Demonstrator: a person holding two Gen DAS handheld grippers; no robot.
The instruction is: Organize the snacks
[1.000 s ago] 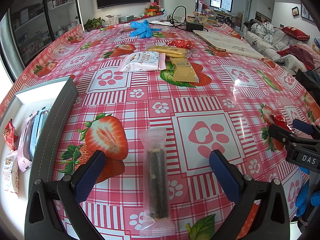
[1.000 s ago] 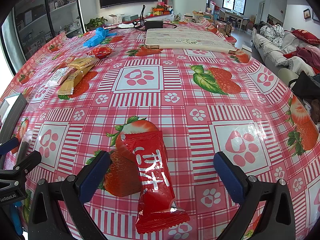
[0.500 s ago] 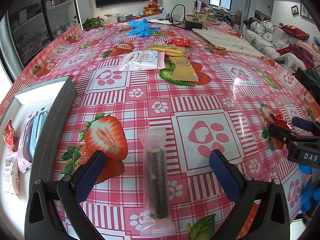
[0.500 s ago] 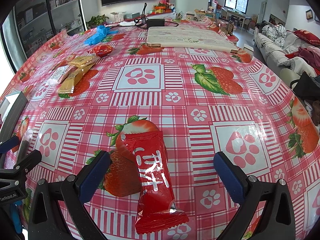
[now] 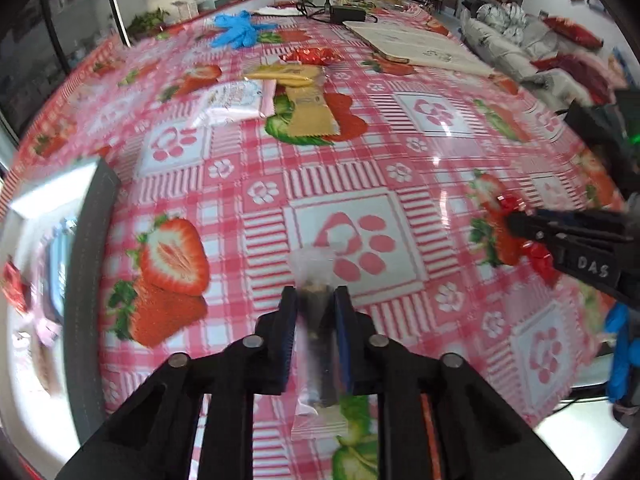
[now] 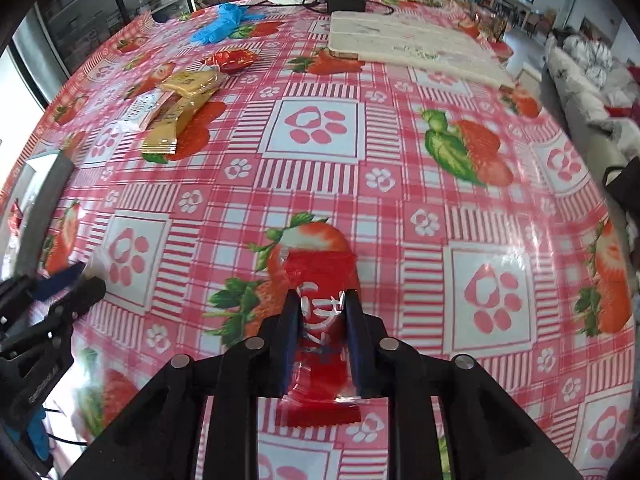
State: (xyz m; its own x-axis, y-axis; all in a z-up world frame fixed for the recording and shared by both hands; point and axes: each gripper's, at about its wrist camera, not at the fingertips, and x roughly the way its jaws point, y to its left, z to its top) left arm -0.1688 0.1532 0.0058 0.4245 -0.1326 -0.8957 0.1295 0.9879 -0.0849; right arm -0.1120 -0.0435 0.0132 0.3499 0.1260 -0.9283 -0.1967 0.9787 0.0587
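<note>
My left gripper (image 5: pixel 315 300) is shut on a clear-wrapped dark snack bar (image 5: pixel 316 336) and holds it above the strawberry tablecloth. My right gripper (image 6: pixel 322 304) is shut on a red snack packet (image 6: pixel 320 320); it also shows at the right of the left wrist view (image 5: pixel 520 224). A grey-rimmed white box (image 5: pixel 90 264) with several snacks in it sits at the left. More snacks lie further back: a white packet (image 5: pixel 234 102), a tan bar (image 5: pixel 310 114), a yellow packet (image 5: pixel 286 74) and a red candy (image 5: pixel 310 56).
Blue gloves (image 5: pixel 236 32), a black power adapter with cable (image 5: pixel 352 14) and a pale board (image 6: pixel 412 44) lie at the far end of the table. The box edge (image 6: pixel 46 204) shows at the left in the right wrist view. A sofa stands off to the right.
Both grippers have closed, the left on the clear-wrapped bar, the right on the red packet, and both have lifted; the views tilted and are blurred from motion.
</note>
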